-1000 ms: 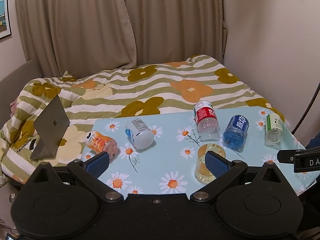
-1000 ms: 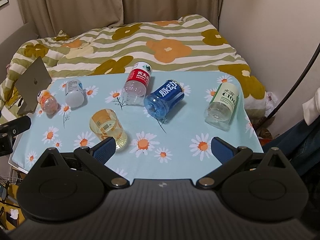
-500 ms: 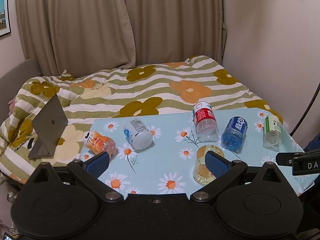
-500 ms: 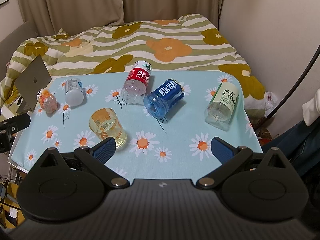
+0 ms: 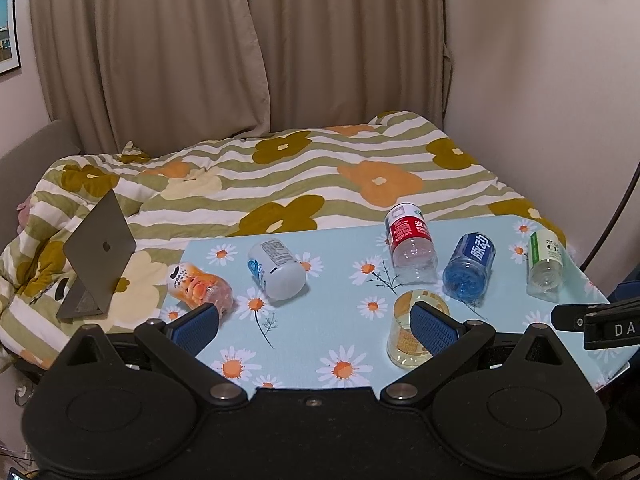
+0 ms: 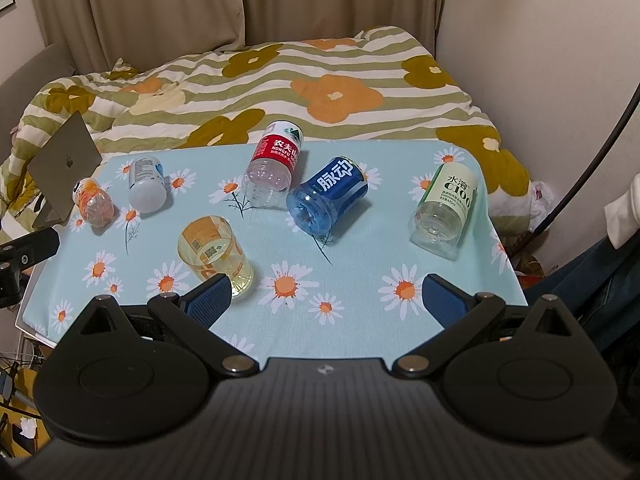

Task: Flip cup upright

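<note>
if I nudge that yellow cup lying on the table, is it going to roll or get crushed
The yellow cup lies on its side on the tablecloth, so it would probably roll, likely curving since it looks tapered. It looks see-through, thin and empty, so it is probably light and may flex under a firm squeeze. Both grippers are open and clear of it.

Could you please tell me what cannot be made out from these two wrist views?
- Yellow cup, left wrist view: the left gripper finger covers part of its side.
- Yellow cup's base, right wrist view: behind the right gripper finger.
- Laptop screen: faces away in both views.
- White bottle label print: too small to read.
</note>
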A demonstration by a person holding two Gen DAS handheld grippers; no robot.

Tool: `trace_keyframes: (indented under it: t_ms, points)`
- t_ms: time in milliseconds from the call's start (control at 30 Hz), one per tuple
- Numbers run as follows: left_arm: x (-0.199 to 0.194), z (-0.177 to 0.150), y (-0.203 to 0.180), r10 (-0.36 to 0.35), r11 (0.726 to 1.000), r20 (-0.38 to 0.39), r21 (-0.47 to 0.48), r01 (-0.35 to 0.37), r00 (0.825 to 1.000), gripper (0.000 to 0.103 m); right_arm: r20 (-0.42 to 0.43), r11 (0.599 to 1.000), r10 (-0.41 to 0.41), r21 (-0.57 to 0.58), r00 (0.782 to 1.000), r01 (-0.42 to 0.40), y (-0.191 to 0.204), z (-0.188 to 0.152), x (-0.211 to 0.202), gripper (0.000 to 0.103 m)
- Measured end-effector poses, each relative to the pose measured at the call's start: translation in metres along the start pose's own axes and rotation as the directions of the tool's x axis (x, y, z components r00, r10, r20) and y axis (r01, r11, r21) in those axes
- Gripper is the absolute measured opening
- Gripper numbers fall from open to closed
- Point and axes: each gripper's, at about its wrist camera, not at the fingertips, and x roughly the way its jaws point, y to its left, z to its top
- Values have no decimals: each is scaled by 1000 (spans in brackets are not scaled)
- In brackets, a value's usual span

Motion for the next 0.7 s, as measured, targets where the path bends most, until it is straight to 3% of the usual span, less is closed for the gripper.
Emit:
trace_keyframes:
  t_ms: [700]
  points:
    - [2, 0, 1, 31, 999, 10, 14, -31, 999, 103, -9, 1000, 28, -1, 1000, -28, 3, -1, 5, 103]
